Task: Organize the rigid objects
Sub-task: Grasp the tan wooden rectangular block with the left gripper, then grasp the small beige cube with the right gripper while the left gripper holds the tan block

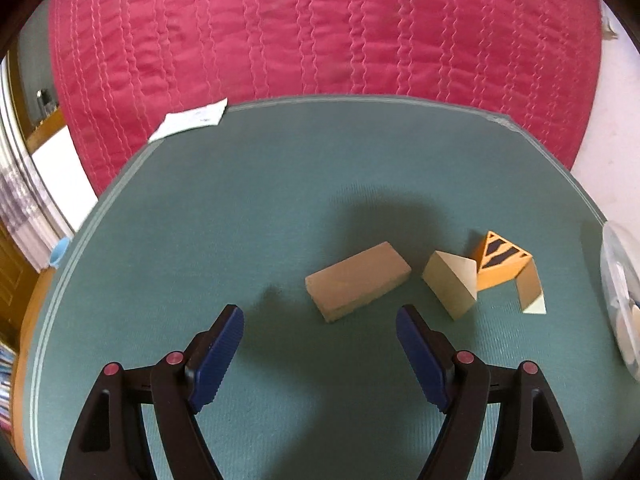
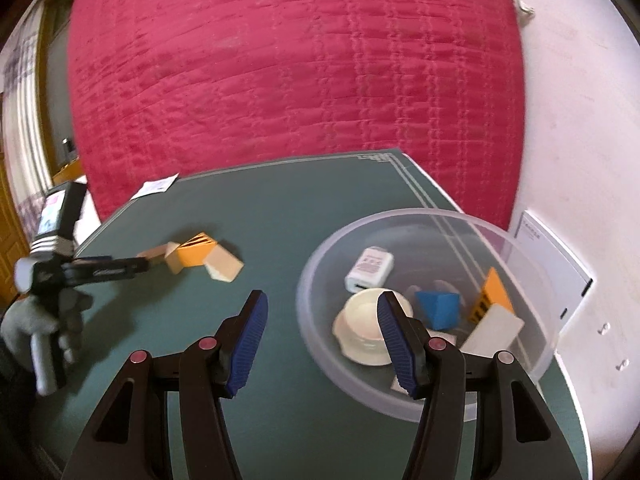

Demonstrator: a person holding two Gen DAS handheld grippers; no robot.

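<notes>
Your counter point(image 1: 240, 208), covered in green, stands against a bed with a red quilt point(image 1: 320, 28). At its right end sits a clear plastic bowl point(image 2: 320, 248), and inside it you have a cream round lid point(image 2: 362, 332), a white charger-like box point(image 2: 370, 268), a blue wedge point(image 2: 438, 308), an orange striped block point(image 2: 490, 296) leaning on the wall, and a pale flat piece point(image 2: 494, 330) against it.

Your left tool point(image 1: 320, 356) hangs over the green surface with its blue pads point(image 1: 220, 360) spread wide and nothing between them. Just ahead of it lies a plain rectangular wooden block point(image 1: 356, 286), flat and angled. To its right, near but apart, rests a plain triangular prism point(image 1: 452, 282), and touching that prism's far side is an orange arch block with black stripes point(image 1: 506, 266), tipped on its side.

Your right tool point(image 2: 322, 344) is also spread wide and empty, its right pad over the bowl's near rim and its left pad over bare counter.

A white paper slip point(image 1: 190, 120) lies at the far left corner of the counter, overhanging the edge onto the quilt.
</notes>
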